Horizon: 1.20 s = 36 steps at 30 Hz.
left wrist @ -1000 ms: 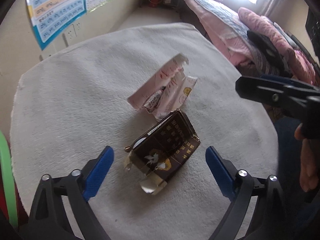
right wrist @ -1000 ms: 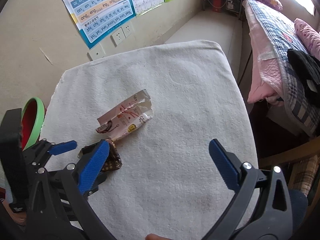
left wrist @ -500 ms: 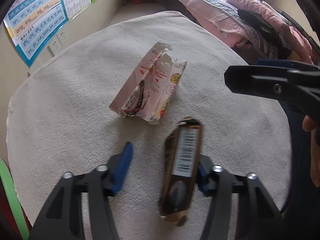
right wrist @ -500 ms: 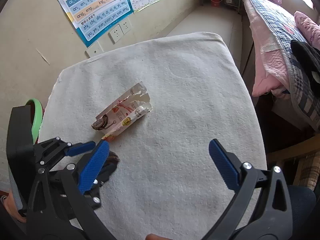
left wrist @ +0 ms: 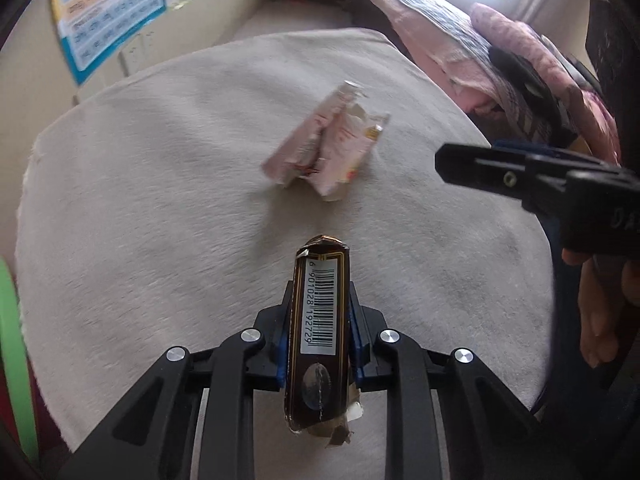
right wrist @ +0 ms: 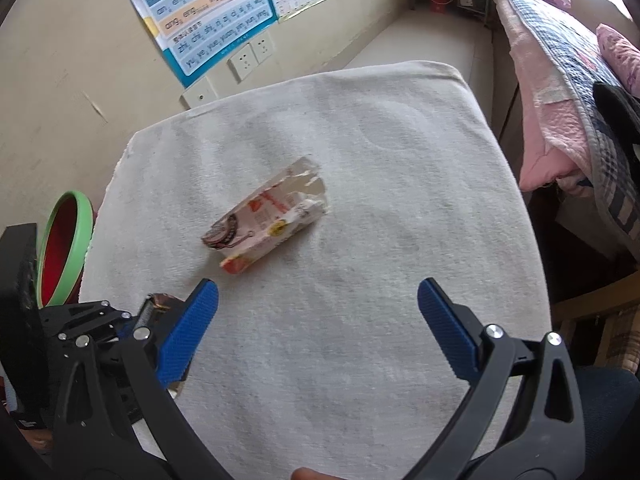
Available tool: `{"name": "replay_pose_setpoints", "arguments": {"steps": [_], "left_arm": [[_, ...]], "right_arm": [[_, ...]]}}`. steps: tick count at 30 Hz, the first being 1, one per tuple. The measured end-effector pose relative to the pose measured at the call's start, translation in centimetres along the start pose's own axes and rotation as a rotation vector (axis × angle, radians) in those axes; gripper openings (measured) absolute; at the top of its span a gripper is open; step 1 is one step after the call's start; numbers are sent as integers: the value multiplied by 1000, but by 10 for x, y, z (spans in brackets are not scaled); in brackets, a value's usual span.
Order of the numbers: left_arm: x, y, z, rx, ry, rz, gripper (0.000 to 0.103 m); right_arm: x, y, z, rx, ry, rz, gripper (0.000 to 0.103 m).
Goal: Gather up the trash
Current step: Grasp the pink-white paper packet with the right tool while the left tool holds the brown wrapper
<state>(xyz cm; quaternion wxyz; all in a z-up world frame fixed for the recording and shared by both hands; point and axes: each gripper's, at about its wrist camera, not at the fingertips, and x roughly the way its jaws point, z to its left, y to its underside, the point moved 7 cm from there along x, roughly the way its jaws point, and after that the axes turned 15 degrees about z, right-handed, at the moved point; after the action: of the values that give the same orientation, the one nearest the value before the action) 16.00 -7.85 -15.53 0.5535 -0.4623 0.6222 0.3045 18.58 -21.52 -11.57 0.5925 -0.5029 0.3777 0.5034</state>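
Note:
A dark brown cigarette pack (left wrist: pixel 320 360) stands on edge, barcode up, between the blue pads of my left gripper (left wrist: pixel 320 312). The jaws are closing and both pads press on its sides. It is held just above the white cloth-covered table (left wrist: pixel 140 220). A torn pink and white snack wrapper (left wrist: pixel 326 148) lies on the cloth beyond it. In the right wrist view the wrapper (right wrist: pixel 266 220) lies ahead of my right gripper (right wrist: pixel 318 296), which hovers open with nothing between its fingers. The left gripper (right wrist: pixel 132 320) and the pack (right wrist: pixel 158 304) show at lower left.
A green-rimmed red bin (right wrist: pixel 64 248) stands off the table's left edge. A bed with pink and checked bedding (right wrist: pixel 560 80) runs along the right side. A wall with posters and sockets (right wrist: pixel 244 60) lies behind. A person's hand (left wrist: pixel 600 320) holds the right gripper.
The left gripper's jaws went from wide open around the flat-lying brown pack to closed on it, and the pack now stands on edge in the grip. The right gripper stayed still and open.

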Motion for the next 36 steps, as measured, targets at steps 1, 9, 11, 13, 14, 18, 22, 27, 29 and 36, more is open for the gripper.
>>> {"name": "replay_pose_setpoints", "arguments": {"steps": [1, 9, 11, 13, 14, 18, 22, 27, 29, 36], "left_arm": [[-4, 2, 4, -15, 3, -9, 20], [-32, 15, 30, -55, -43, -59, 20], [-40, 17, 35, -61, -45, -72, 20], [-47, 19, 39, -71, -45, -86, 20], [-49, 21, 42, -78, -44, -91, 20], [-55, 28, 57, -111, -44, -103, 20], [-53, 32, 75, -155, -41, -102, 20], [-49, 31, 90, -190, -45, -97, 20], [-48, 30, 92, -195, -41, -98, 20], [-48, 27, 92, -177, -66, -97, 20]], "right_arm": [[0, -1, 3, -5, -1, 0, 98], [10, -15, 28, -9, -24, 18, 98], [15, -19, 33, 0, -33, 24, 98], [20, -22, 37, 9, -42, 30, 98], [23, -23, 40, 15, -46, 34, 98], [32, -27, 49, 27, -51, 43, 98], [42, -35, 48, 66, -50, 50, 98], [53, -47, 42, 130, -65, 51, 98], [59, -50, 44, 140, -65, 59, 98], [75, -53, 51, 129, -35, 74, 83]]}}
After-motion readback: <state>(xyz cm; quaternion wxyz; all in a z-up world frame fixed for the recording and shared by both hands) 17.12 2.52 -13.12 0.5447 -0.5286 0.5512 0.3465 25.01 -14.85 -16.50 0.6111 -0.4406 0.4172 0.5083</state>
